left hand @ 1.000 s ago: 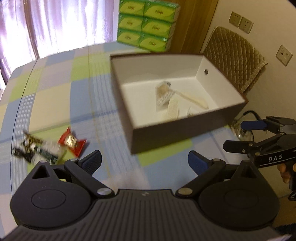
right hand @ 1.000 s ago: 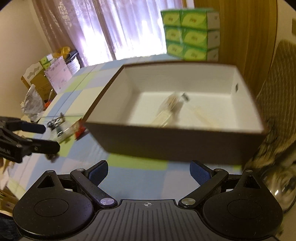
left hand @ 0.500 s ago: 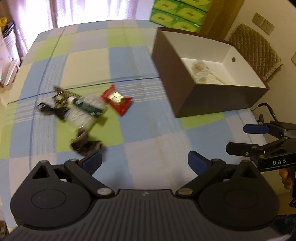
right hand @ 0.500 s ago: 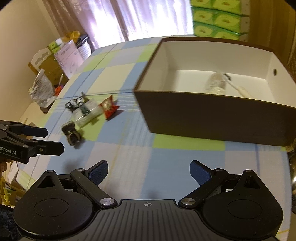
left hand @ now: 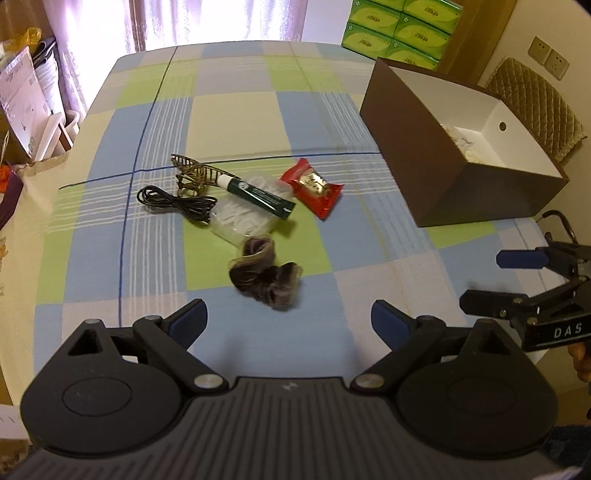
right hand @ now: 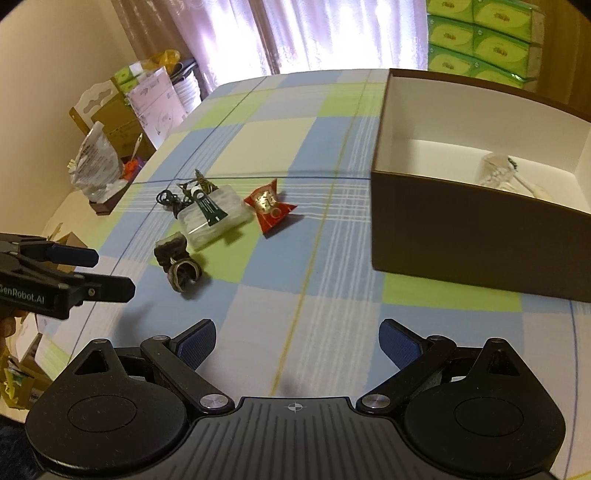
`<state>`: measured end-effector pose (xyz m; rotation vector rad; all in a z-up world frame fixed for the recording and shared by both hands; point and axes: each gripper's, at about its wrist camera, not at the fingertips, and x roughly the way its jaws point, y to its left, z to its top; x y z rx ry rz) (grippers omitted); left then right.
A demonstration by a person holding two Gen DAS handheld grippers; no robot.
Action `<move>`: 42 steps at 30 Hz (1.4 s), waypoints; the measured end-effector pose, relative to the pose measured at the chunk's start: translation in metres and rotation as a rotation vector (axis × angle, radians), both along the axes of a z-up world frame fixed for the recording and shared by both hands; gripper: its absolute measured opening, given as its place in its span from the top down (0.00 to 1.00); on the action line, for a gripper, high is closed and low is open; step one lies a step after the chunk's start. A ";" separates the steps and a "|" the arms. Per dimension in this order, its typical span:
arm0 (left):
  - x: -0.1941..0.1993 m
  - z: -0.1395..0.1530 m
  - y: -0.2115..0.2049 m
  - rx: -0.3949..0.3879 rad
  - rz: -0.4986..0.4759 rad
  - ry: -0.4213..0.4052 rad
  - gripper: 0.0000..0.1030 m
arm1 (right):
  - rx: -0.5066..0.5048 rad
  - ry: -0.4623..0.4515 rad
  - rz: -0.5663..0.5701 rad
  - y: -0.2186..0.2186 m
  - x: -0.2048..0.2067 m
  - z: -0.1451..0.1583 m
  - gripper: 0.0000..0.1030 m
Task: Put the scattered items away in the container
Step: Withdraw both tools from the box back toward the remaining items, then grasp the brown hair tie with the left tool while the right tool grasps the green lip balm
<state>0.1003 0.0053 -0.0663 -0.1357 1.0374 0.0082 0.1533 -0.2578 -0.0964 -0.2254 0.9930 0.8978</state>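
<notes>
A brown box (left hand: 476, 199) (right hand: 461, 236) with a white inside stands at the right of the checked tablecloth and holds a few pale items (right hand: 498, 173). Scattered left of it lie a red snack packet (left hand: 312, 188) (right hand: 269, 208), a green tube (left hand: 258, 195) (right hand: 208, 210) on a clear plastic pack (left hand: 240, 219) (right hand: 212, 219), a black cable (left hand: 177, 201), a gold hair clip (left hand: 195, 171) and a dark scrunchie (left hand: 267, 275) (right hand: 179, 264). My left gripper (left hand: 288, 319) (right hand: 107, 271) is open, just short of the scrunchie. My right gripper (right hand: 297, 341) (left hand: 495, 275) is open over bare cloth.
Green tissue boxes (left hand: 402, 26) are stacked behind the box. A quilted chair back (left hand: 535, 107) stands at the right. Off the table's left edge sit cartons, papers and a plastic bag (right hand: 96, 162). A hand shows under the right gripper (left hand: 581, 360).
Both views have swung left, away from the box and toward the scattered pile. The scrunchie now lies close in front of my left gripper. Both grippers stay open.
</notes>
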 end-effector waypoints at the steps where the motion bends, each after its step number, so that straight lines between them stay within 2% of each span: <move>1: 0.000 -0.002 0.002 0.003 -0.007 -0.005 0.10 | 0.002 -0.004 0.002 0.004 0.000 -0.001 0.03; 7: 0.009 -0.019 0.009 0.032 -0.054 -0.030 0.15 | 0.013 -0.009 -0.007 0.024 0.007 -0.012 0.03; 10: 0.016 -0.032 0.010 0.060 -0.080 -0.030 0.22 | 0.012 -0.006 -0.006 0.030 0.012 -0.016 0.03; 13: 0.023 -0.043 0.011 0.071 -0.103 -0.029 0.25 | 0.001 -0.005 -0.008 0.035 0.017 -0.019 0.03; 21: 0.047 -0.061 0.010 0.093 -0.155 -0.028 0.25 | -0.011 0.020 -0.002 0.047 0.028 -0.025 0.03; 23: 0.053 -0.065 0.011 0.090 -0.168 -0.021 0.33 | -0.011 0.025 0.004 0.051 0.030 -0.026 0.03; 25: 0.057 -0.069 0.014 0.066 -0.184 -0.004 0.60 | -0.008 0.028 0.012 0.056 0.031 -0.027 0.03; 29: 0.056 -0.067 0.025 0.036 -0.200 -0.006 0.72 | 0.008 0.029 0.043 0.070 0.033 -0.026 0.03; 34: 0.049 -0.058 0.051 0.055 -0.156 -0.003 0.75 | 0.025 0.010 0.118 0.099 0.029 -0.027 0.03; 41: 0.048 -0.043 0.097 0.076 -0.054 -0.013 0.75 | 0.059 -0.074 0.234 0.150 0.020 -0.029 0.04; 42: 0.049 -0.042 0.103 0.076 -0.040 -0.014 0.75 | 0.061 -0.088 0.251 0.158 0.020 -0.031 0.07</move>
